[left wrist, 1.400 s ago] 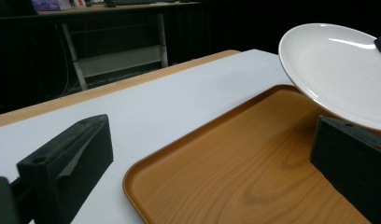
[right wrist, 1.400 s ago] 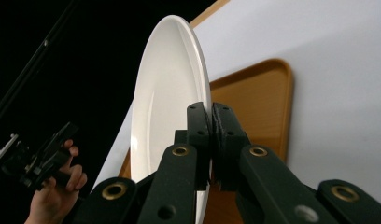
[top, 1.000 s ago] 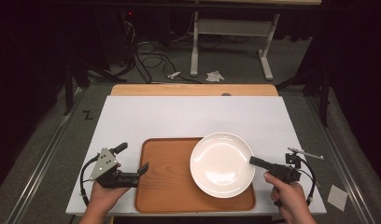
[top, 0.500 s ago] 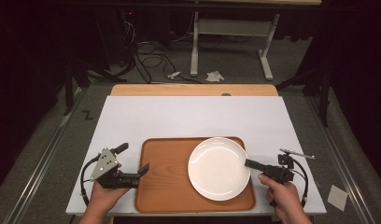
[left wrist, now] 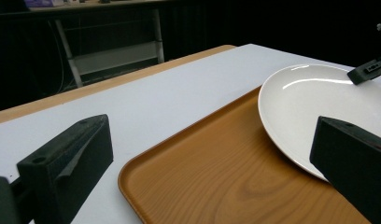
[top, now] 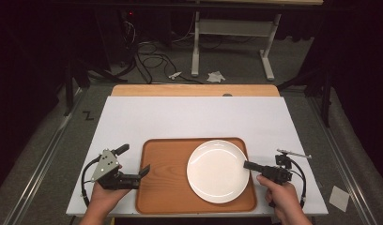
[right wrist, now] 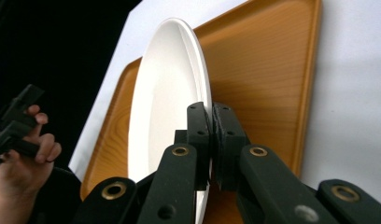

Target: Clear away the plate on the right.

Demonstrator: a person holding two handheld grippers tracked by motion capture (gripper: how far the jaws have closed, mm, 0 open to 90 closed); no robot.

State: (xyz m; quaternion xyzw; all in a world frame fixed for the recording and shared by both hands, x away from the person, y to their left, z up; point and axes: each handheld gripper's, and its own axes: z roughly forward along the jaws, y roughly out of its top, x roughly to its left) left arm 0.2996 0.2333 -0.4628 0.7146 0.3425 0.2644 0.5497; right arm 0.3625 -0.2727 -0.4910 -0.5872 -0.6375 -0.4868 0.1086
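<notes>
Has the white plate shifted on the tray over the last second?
Yes. The plate, pinched at its rim by the right gripper, has moved toward the person and slightly left, judged against the wooden tray: earlier it overhung the tray's far edge.

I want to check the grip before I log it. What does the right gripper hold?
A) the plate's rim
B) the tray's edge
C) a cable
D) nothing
A: in the right gripper view, the right gripper has its jaws shut on the plate rim, over the tray.

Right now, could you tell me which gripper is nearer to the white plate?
Right. The right gripper is clamped on the white plate's rim; the left gripper sits open at the tray's far edge, apart from it.
</notes>
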